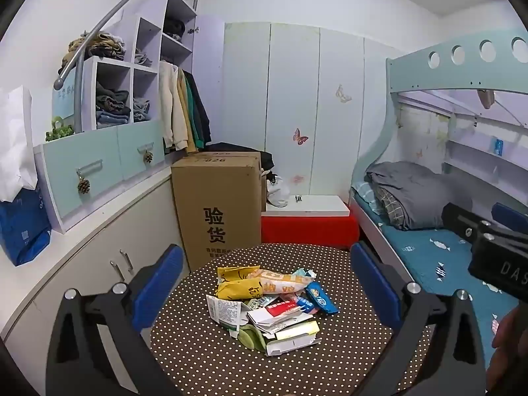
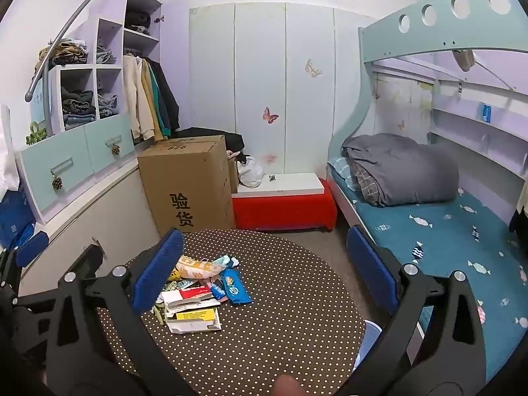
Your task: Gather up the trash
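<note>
Both the left gripper (image 1: 265,283) and right gripper (image 2: 264,264) hang spread and empty; the trash pile (image 1: 267,307) on the dotted table (image 1: 204,363) looks light, crinkly, slippery; pinch a stiff carton edge.

Two large black characters, "验货", are printed one above the other on the front face of the tall cardboard box (image 1: 216,211) standing on the floor behind the far edge of the dotted table (image 1: 211,363); smaller print beneath them is not legible. The number "826" is stamped on the box's top flap, seen upside down in the right wrist view (image 2: 177,148). White letters "DAS" are read on the black body of the right gripper (image 1: 510,272) at the right edge of the left wrist view, where they are cut off. Print on the wrappers (image 1: 280,303) piled near the table's middle is too small to be read.
</note>
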